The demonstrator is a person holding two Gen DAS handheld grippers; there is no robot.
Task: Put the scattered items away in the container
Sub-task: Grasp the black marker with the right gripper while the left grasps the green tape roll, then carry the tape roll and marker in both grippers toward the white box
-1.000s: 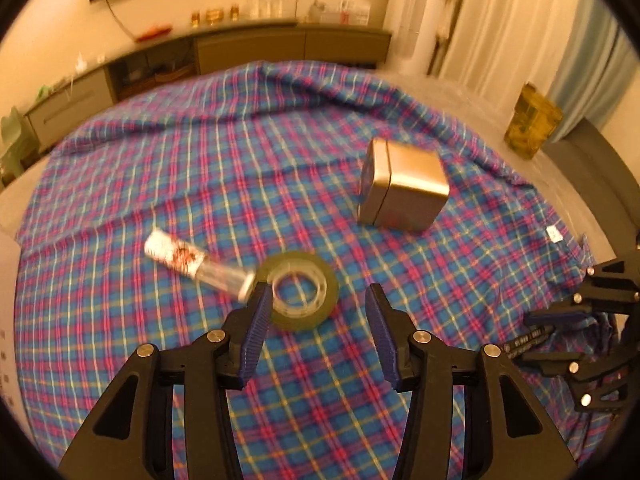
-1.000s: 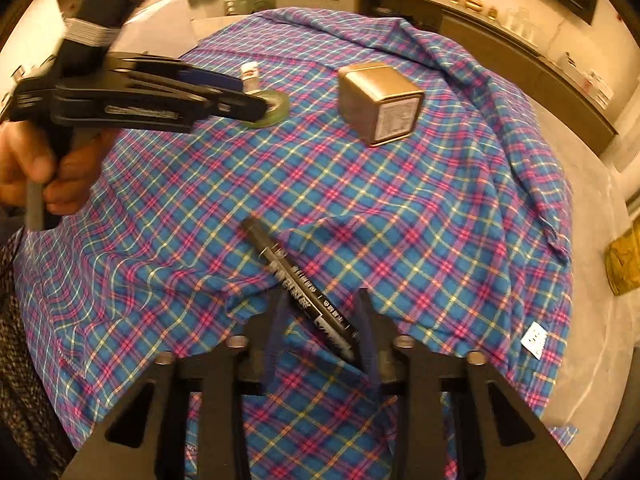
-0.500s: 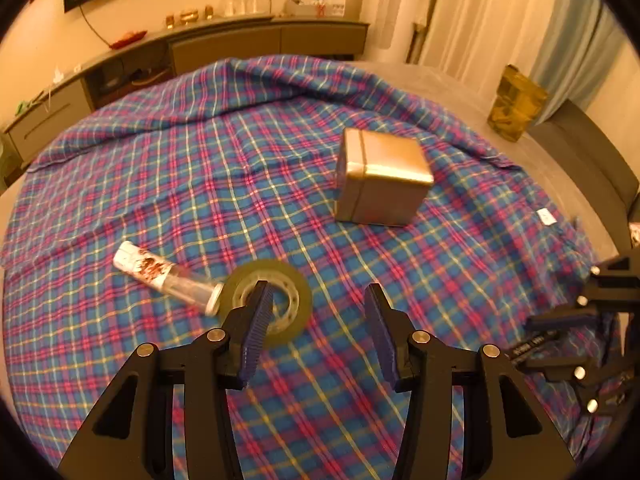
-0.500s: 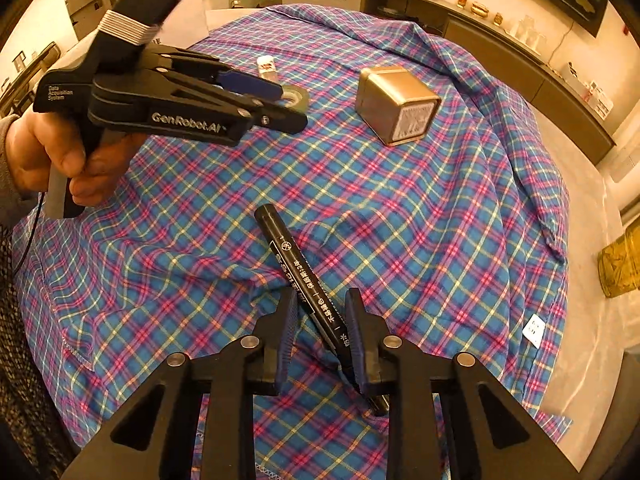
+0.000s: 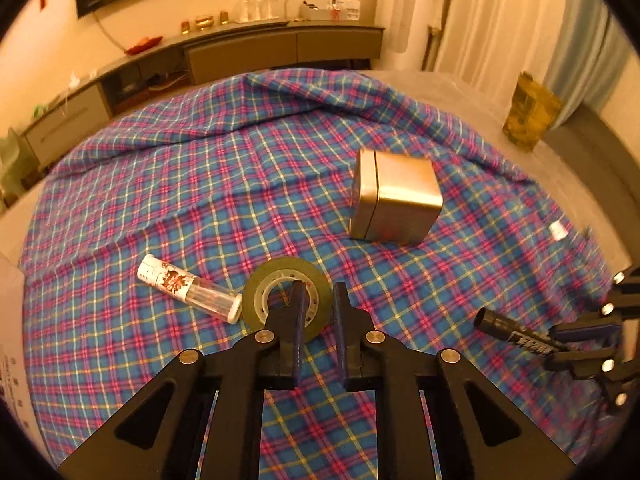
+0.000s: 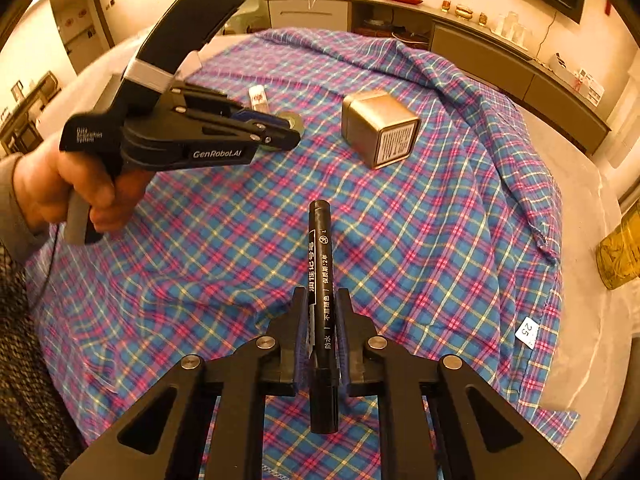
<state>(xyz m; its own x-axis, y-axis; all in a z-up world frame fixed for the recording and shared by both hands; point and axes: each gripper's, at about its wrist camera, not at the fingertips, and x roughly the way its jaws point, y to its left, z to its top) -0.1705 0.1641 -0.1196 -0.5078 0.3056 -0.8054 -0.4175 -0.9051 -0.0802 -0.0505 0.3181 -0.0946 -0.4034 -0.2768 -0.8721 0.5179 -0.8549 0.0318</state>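
Note:
My left gripper (image 5: 318, 296) is shut on the near rim of a green tape roll (image 5: 276, 280) that lies on the plaid cloth (image 5: 200, 200). A clear tube with a white cap (image 5: 188, 294) lies just left of the roll, touching it. A closed metal tin (image 5: 394, 200) lies on its side beyond, to the right. My right gripper (image 6: 320, 304) is shut on a black marker (image 6: 322, 264) and holds it above the cloth, pointing forward. The marker also shows in the left wrist view (image 5: 516, 332). The left gripper (image 6: 294, 136), the roll (image 6: 296, 122) and the tin (image 6: 380, 128) show in the right wrist view.
The plaid cloth covers a table and has folds at its far side. A low sideboard (image 5: 240, 52) with small items runs along the back wall. A yellow-green bag (image 5: 530, 118) stands on the floor at the right by the curtains.
My left gripper has moved onto the tape roll and closed on its rim. My right gripper has lifted the marker off the cloth and turned it to point forward.

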